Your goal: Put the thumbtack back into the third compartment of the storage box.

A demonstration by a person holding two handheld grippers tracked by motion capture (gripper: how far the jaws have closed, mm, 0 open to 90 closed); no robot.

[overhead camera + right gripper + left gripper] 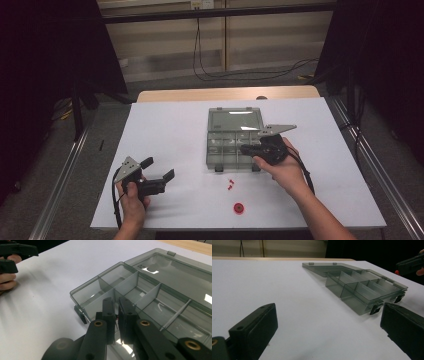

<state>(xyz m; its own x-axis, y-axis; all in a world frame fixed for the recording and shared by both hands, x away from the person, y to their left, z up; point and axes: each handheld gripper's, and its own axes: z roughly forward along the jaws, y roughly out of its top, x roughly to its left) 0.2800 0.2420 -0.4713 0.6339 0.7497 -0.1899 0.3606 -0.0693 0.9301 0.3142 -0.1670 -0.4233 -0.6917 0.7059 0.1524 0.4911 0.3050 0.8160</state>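
- Looking down from the high view, one grey compartment box was seen on the white table, its lid laid flat open on the far side.
- Two grippers were counted: the left gripper was held near the table's near-left corner with its jaws spread wide and nothing between them; the right gripper was held over the box's near-right compartments.
- Three small red things were counted on the table in front of the box: two small red pieces close together and, nearer the edge, one red ring.
- In the left gripper view, two black jaws were seen far apart, with bare table between them; the box lay well ahead to the right, and the right gripper was seen beyond it.
- In the right gripper view, the right gripper was seen with its two jaws drawn narrow, a thin gap left; a red speck was glimpsed in that gap, but what it was could not be told.
- Below those jaws, the box lay open, with the left gripper at the upper left.
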